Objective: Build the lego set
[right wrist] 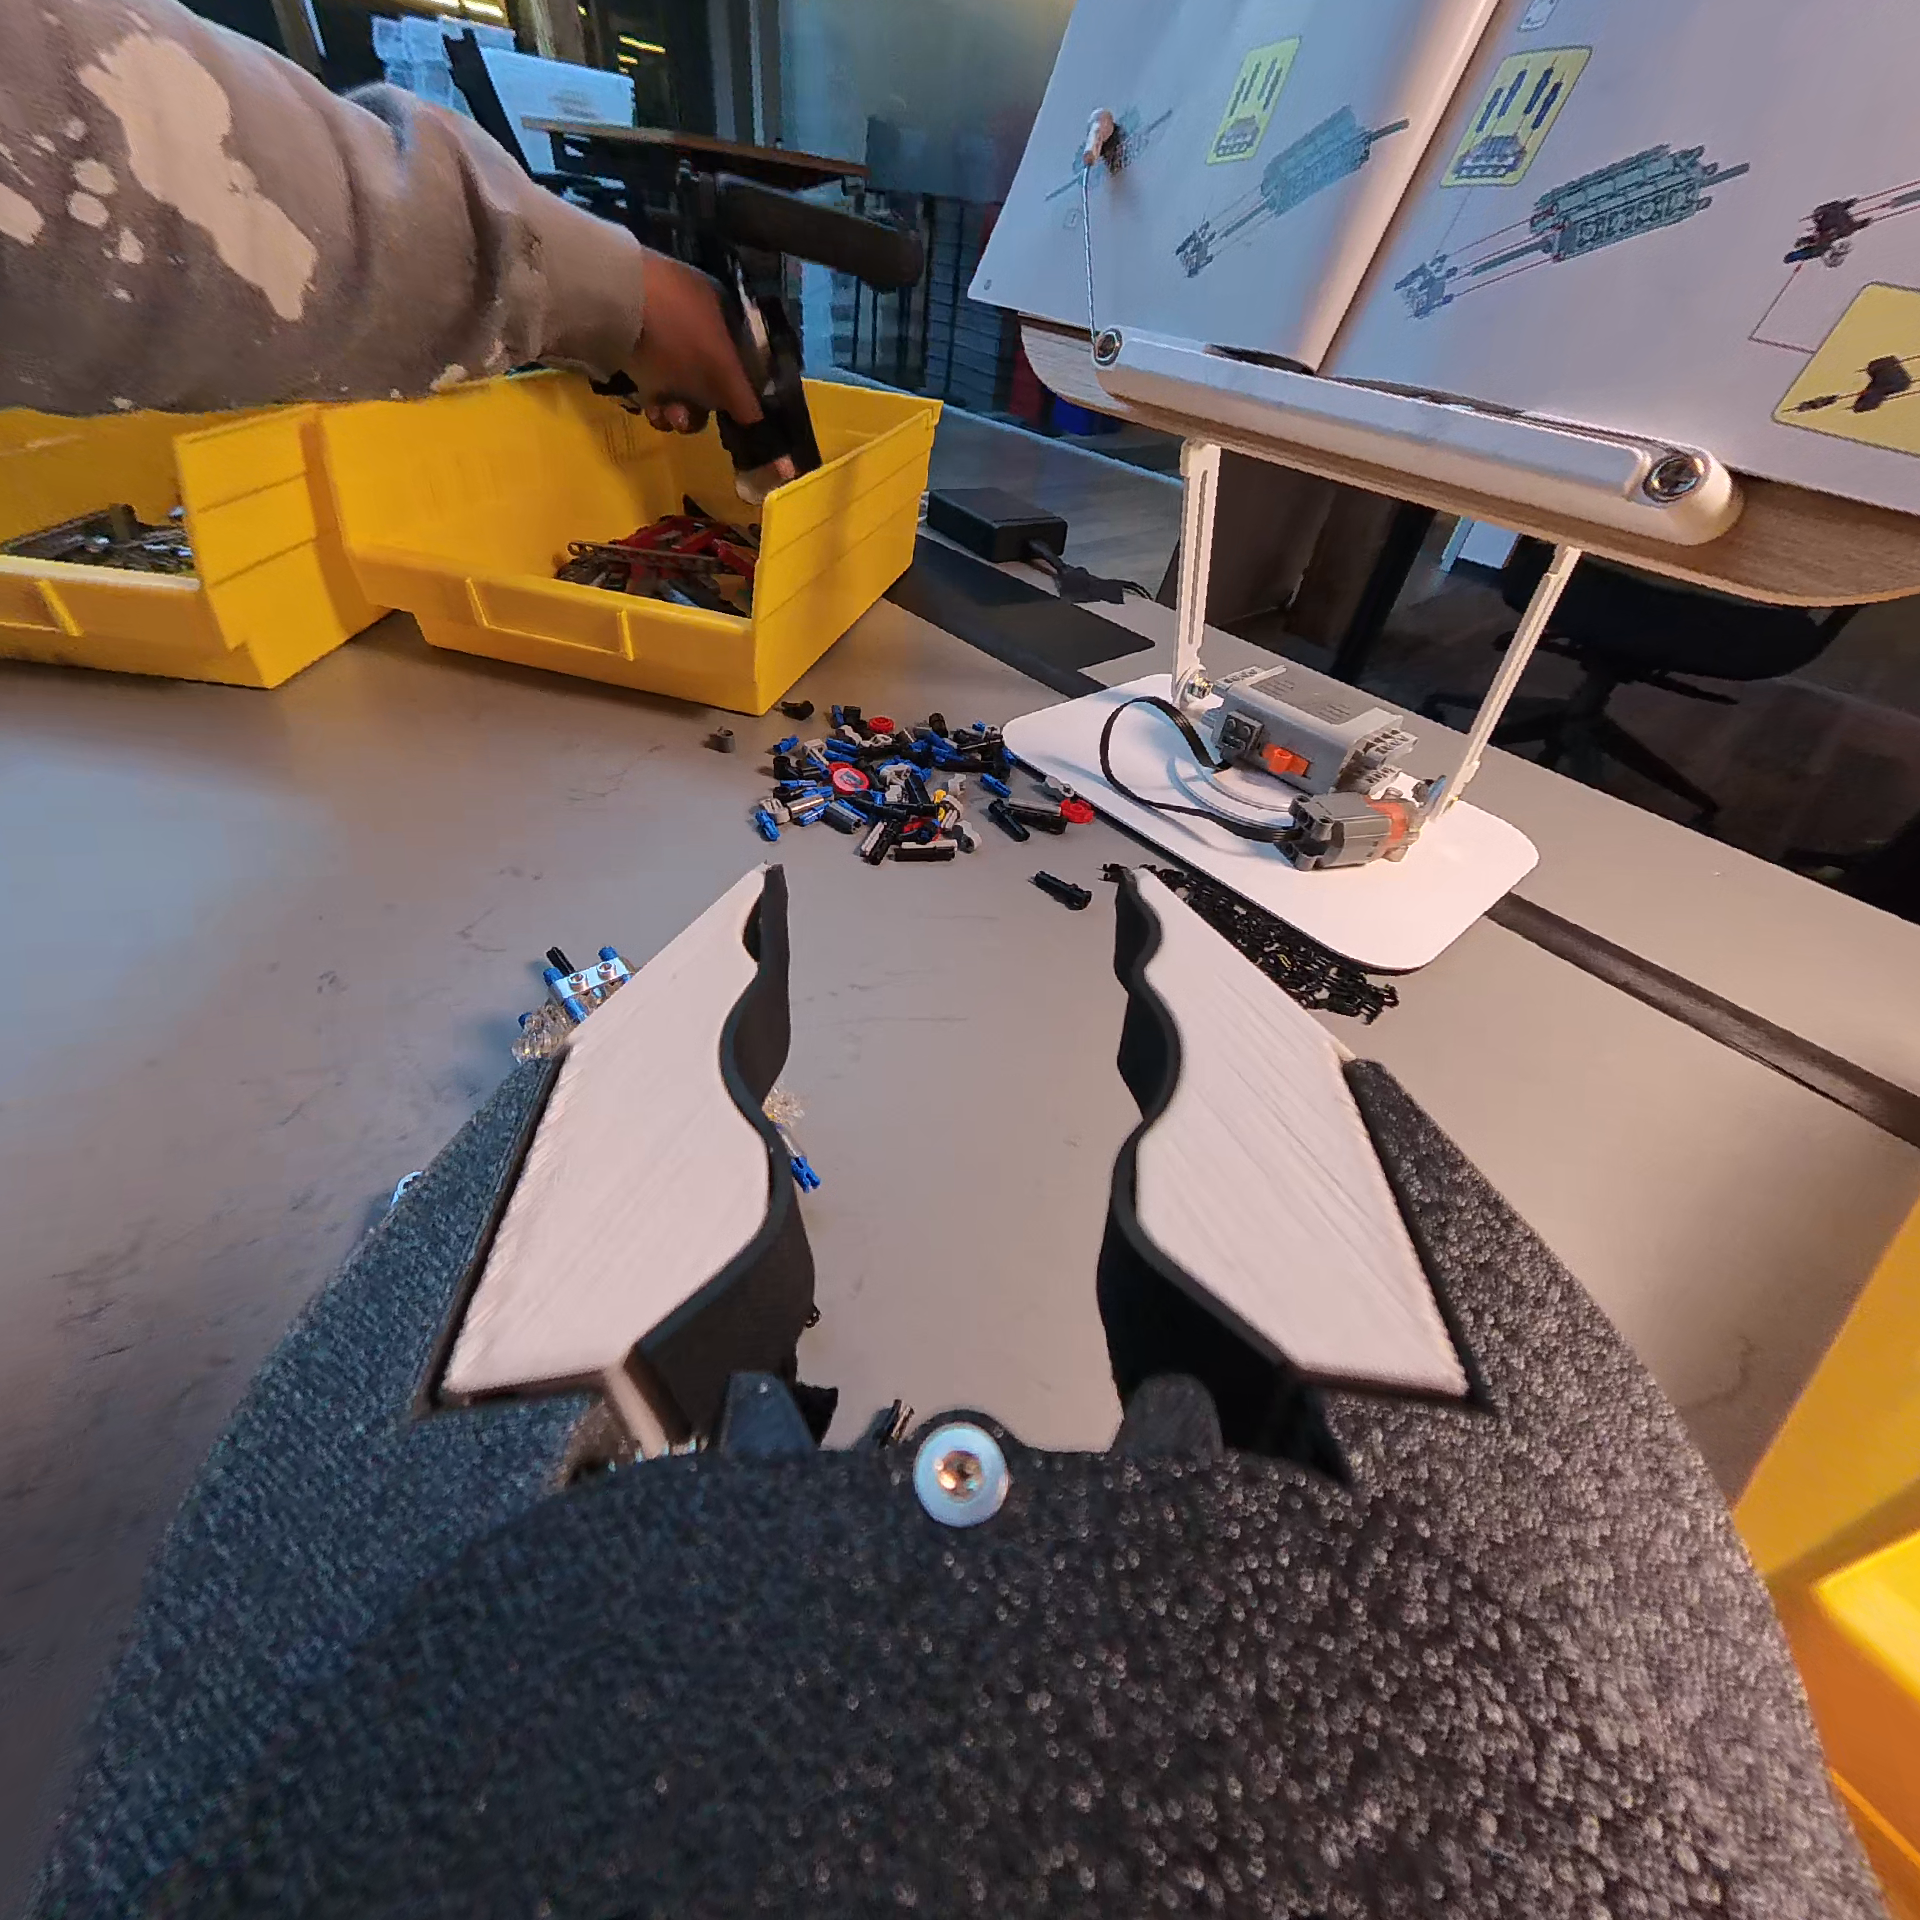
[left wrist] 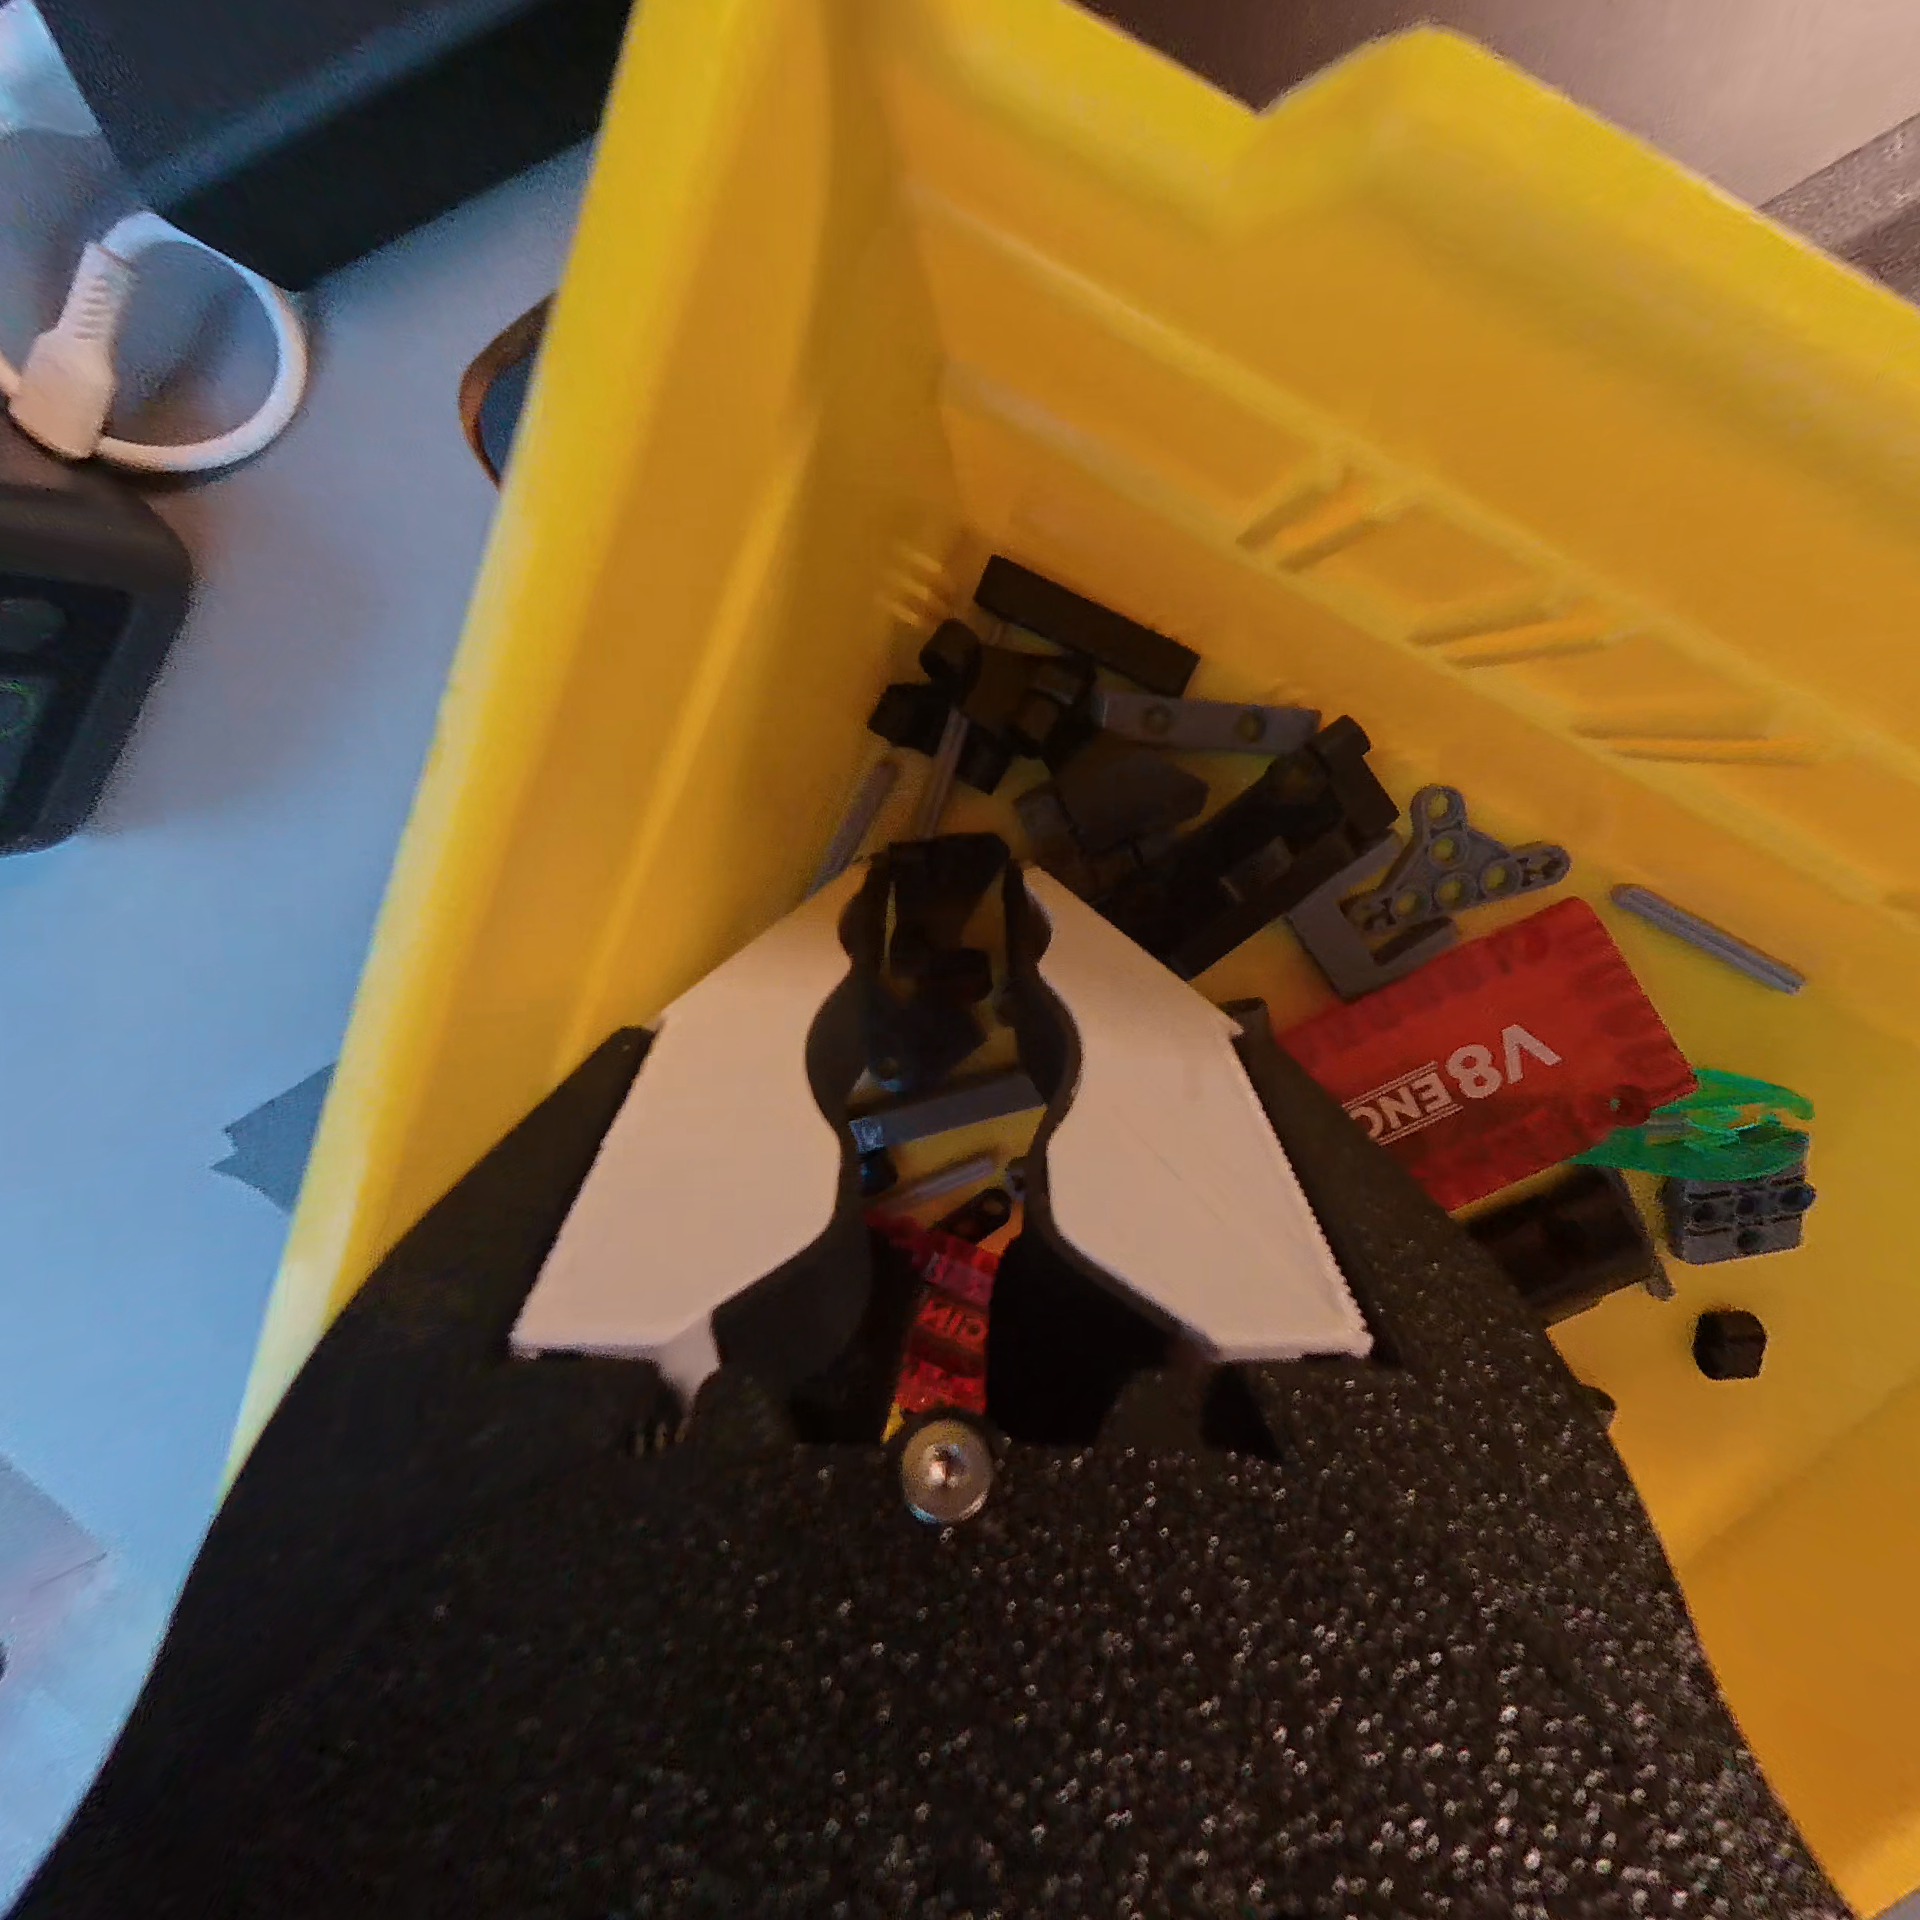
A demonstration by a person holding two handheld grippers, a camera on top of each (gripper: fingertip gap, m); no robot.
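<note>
Your left tool (left wrist: 948,862) sat inside one yellow bin (left wrist: 727,520), its two fingers pinched together on a small black piece (left wrist: 940,883) at their tips. Around it lay dark and grey parts, one red printed card (left wrist: 1486,1049) and one green translucent piece (left wrist: 1714,1127). Your right tool (right wrist: 951,883) hovered over the grey surface (right wrist: 260,987), its fingers spread wide and empty, before one scattered pile of small pins (right wrist: 894,790). Two yellow bins stood beyond.

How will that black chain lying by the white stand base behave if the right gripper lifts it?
The black chain looks made of many small links, so it would likely droop and swing, not stay stiff. It probably weighs little. Pinched at one end by the open right gripper, the rest may drag across the table.
</note>
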